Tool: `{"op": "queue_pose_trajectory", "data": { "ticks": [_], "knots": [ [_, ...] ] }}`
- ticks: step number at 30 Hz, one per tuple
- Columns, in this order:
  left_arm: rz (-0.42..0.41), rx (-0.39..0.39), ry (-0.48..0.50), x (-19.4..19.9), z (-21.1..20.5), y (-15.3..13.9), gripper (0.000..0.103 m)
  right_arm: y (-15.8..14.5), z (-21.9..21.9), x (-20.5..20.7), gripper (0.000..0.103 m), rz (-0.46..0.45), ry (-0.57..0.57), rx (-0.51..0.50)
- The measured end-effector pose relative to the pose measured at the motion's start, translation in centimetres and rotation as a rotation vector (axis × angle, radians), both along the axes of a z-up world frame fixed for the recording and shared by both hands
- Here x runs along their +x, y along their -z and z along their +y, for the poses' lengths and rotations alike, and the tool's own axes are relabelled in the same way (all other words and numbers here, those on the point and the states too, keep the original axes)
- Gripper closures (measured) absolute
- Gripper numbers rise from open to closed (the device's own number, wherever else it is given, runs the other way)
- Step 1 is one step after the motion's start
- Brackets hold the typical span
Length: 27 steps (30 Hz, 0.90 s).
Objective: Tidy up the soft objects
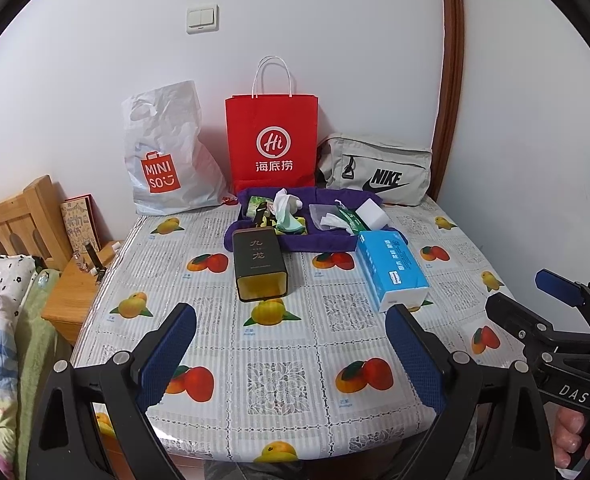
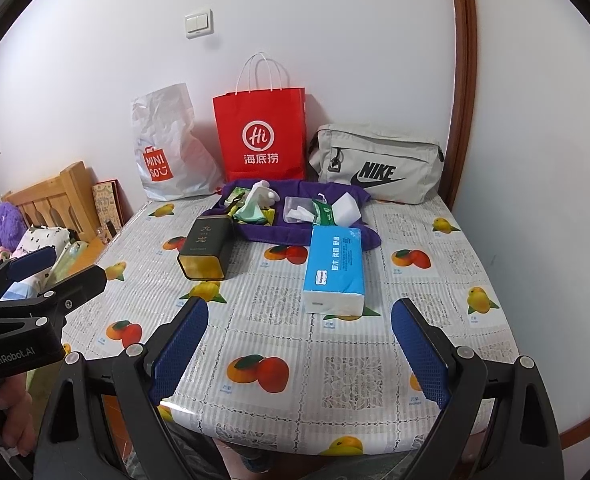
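Note:
A purple cloth (image 1: 327, 242) (image 2: 279, 234) lies at the back of the fruit-print table. On it sit a crumpled white tissue (image 1: 286, 199), a pale green cloth (image 1: 289, 222) (image 2: 249, 212), a green wipes pack (image 1: 349, 218), a white sponge block (image 1: 371, 210) (image 2: 347, 208) and a clear plastic bag (image 2: 295, 204). A blue tissue pack (image 1: 391, 272) (image 2: 335, 268) lies in front of the cloth, with a dark tin box (image 1: 259, 266) (image 2: 207, 250) to its left. My left gripper (image 1: 293, 356) (image 2: 67, 270) and right gripper (image 2: 301, 350) (image 1: 529, 300) hover open over the near table edge, holding nothing.
Against the back wall stand a white Miniso plastic bag (image 1: 167, 160), a red paper bag (image 1: 273, 140) and a grey Nike pouch (image 1: 379, 168). A bed with a wooden headboard (image 1: 19, 216) and a nightstand (image 1: 75, 292) are on the left. A wall closes the right side.

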<state>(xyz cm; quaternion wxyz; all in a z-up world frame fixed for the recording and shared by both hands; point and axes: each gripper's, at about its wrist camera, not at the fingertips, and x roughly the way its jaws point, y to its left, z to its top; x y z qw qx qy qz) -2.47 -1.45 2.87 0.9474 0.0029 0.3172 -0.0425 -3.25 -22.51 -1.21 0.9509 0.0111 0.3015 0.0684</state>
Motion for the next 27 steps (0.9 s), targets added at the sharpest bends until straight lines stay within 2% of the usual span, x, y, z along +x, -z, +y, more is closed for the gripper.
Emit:
{"op": "queue_pose_trajectory", "data": {
  "ticks": [27],
  "knots": [
    [0.001, 0.002, 0.001, -0.08, -0.02, -0.11, 0.007, -0.12, 0.15, -0.06, 0.011, -0.001, 0.001, -0.004]
  ]
}}
